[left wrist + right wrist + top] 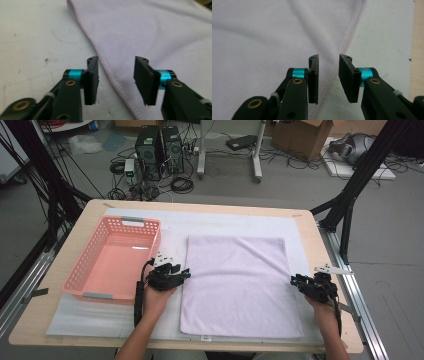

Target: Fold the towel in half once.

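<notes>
The tabletop (70, 320) carries a white mat (90, 320), and on this mat a towel (240, 285) lies flat, with its long axis running away from the person. To the left of it stands a pink basket (102, 295), not touching it. The left claw (186, 273) is at the left hem of the towel, about halfway along that side, and the right claw (294, 280) is at the right hem, nearly opposite. In the left gripper view, the left claw (116, 80) is spread, and the hem (110, 72) passes between its jaws without being pinched. In the right gripper view, the right claw (328, 78) is spread less wide; the hem (337, 67) lies in the gap, and the pads do not press it. Each hand is equally near its own side, so I judge the next move is to close both claws on the two hems.
</notes>
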`<action>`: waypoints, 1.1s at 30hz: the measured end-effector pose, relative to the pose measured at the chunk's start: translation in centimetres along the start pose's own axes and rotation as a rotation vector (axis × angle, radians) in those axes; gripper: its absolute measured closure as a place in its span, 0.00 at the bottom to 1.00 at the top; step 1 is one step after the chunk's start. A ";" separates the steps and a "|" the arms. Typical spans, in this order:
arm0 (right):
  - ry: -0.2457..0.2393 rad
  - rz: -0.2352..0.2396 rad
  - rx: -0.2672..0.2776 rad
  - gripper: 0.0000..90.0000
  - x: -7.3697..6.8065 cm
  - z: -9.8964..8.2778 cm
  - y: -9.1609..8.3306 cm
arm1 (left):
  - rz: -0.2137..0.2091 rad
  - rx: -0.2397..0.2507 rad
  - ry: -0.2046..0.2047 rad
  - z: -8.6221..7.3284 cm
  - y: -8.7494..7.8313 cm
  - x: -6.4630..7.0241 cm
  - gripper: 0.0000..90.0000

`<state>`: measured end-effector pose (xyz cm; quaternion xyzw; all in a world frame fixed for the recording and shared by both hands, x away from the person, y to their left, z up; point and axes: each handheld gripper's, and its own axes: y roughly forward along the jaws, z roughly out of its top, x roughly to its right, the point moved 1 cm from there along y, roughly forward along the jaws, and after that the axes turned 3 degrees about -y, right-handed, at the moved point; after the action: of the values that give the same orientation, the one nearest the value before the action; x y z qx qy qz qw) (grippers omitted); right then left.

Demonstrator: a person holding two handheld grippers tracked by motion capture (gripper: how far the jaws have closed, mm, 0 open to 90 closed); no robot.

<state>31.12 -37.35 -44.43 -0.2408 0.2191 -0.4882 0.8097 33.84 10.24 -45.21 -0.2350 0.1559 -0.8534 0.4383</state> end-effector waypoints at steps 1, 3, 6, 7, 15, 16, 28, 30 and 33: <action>-0.010 0.001 -0.010 0.78 -0.1 -0.1 0.2 | -0.020 0.020 0.007 0.0 -0.1 0.1 0.54; -0.046 -0.026 -0.047 0.78 -0.2 -0.3 0.8 | -0.053 0.052 0.030 0.2 -0.3 0.3 0.54; -0.056 -0.062 -0.067 0.78 -0.1 -0.3 0.9 | -0.119 0.113 0.045 0.3 -0.5 0.5 0.60; -0.051 -0.064 -0.055 0.77 -0.1 -0.3 0.7 | -0.139 0.142 0.088 0.3 -0.5 0.6 0.61; -0.037 0.067 0.098 0.46 -0.3 -0.1 -2.0 | -0.172 0.187 0.087 0.1 -0.6 0.8 0.38; -0.046 0.072 0.104 0.41 -0.4 -0.3 -2.2 | -0.161 0.182 0.085 0.1 -0.6 0.8 0.34; -0.082 0.029 0.137 0.19 -0.2 -0.3 -1.7 | -0.145 0.185 0.025 0.0 -0.6 0.9 0.20; -0.079 0.020 0.134 0.19 -0.1 -0.2 -1.5 | -0.146 0.189 0.026 0.1 -0.7 0.9 0.20; -0.077 0.023 0.126 0.19 -0.1 -0.3 -1.4 | -0.147 0.192 0.022 0.1 -0.8 0.9 0.20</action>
<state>29.96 -37.82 -43.80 -0.2053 0.1594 -0.4821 0.8367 32.93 9.93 -44.51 -0.1934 0.0607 -0.8968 0.3932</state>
